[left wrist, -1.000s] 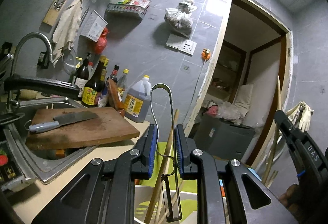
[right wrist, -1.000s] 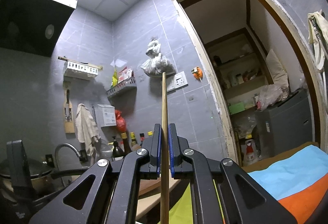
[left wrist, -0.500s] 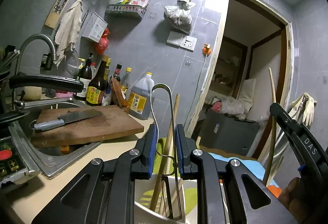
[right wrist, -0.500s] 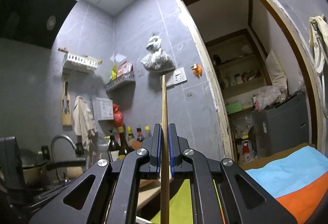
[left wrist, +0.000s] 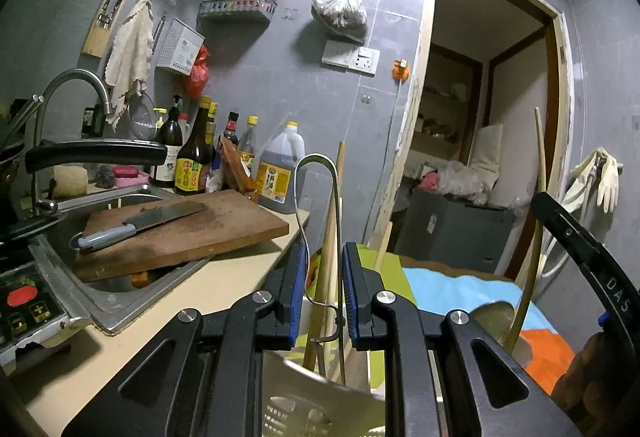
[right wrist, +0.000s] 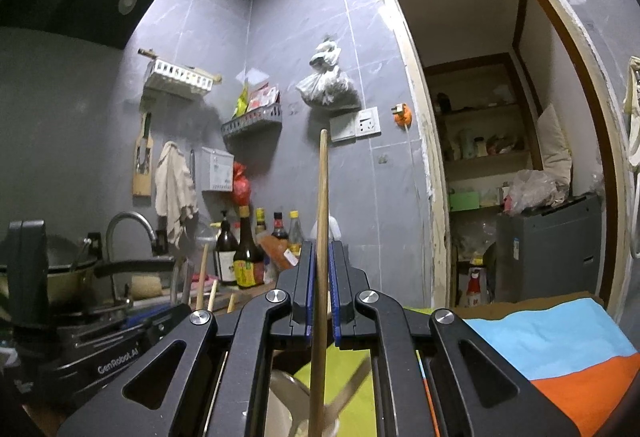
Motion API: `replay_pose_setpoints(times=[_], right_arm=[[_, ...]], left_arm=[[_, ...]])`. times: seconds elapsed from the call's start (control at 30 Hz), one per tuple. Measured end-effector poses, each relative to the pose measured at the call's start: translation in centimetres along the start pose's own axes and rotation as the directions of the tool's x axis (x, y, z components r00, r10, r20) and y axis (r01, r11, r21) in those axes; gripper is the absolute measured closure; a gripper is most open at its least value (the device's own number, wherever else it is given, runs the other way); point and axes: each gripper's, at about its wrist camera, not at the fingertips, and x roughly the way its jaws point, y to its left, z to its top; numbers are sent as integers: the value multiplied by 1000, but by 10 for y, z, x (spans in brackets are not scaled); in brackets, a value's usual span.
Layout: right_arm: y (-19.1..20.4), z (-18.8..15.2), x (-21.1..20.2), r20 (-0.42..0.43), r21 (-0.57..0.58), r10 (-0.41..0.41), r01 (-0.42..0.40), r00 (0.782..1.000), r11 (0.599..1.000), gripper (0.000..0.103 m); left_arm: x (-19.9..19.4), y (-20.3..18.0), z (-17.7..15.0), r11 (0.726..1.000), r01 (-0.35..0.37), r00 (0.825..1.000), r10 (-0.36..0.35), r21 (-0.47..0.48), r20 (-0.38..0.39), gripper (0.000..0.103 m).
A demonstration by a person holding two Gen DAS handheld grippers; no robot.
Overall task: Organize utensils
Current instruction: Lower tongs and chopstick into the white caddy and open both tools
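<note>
Right wrist: right tongs (right wrist: pixel 321 293) clamp one wooden stick (right wrist: pixel 322 221); five bottles (right wrist: pixel 244 257) behind.

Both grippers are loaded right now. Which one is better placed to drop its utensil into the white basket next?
Left, probably. The left gripper holds the metal peeler directly above the white basket. The right gripper grips a wooden-handled utensil off to the side, over the tablecloth.

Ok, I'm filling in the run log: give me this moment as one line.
left claw: around metal peeler handle | right claw: shut on wooden stick, upright | white basket: below left claw
</note>
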Motion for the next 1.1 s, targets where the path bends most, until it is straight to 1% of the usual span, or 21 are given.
replay_pose_setpoints(times=[0.37, 0.4, 0.47, 0.63, 0.7, 0.8, 0.87, 0.93, 1.03, 1.1], right_arm=[[-4, -8, -6, -80, -6, 19, -20, 997, 1000, 98], [-5, -9, -6, -89, -3, 20, -20, 996, 1000, 98], [-6, -10, -6, -106, 5, 23, -22, 994, 1000, 98], [-10, -10, -9, -124, 14, 25, -23, 992, 1000, 97], [-10, -8, -11, -127, 11, 25, -24, 992, 1000, 97], [-10, -8, -11, -121, 17, 25, -23, 992, 1000, 94], [-11, -5, -14, -113, 20, 24, -22, 993, 1000, 86], [-13, -2, -18, -101, 27, 24, -21, 995, 999, 81], [-16, 5, -23, -90, 23, 15, -13, 996, 1000, 80], [-19, 10, -30, -77, 27, 5, -3, 997, 1000, 75]], left_arm=[[-4, -9, -6, 999, 5, 998, -2, 47, -67, 87], [-5, -10, -6, 999, 13, 997, -9, 49, -71, 85], [-6, -13, -7, 998, 18, 997, -14, 58, -71, 76], [-11, -15, -5, 998, 32, 997, -29, 52, -68, 74], [-12, -14, -2, 998, 38, 997, -35, 43, -69, 72], [-17, -16, 2, 998, 50, 997, -48, 33, -64, 68], [-19, -19, 6, 998, 56, 997, -54, 34, -63, 66], [-21, -22, 9, 997, 61, 996, -59, 38, -61, 63], [-25, -28, 13, 996, 71, 996, -69, 47, -53, 60], [-27, -33, 16, 995, 79, 996, -76, 54, -47, 55]])
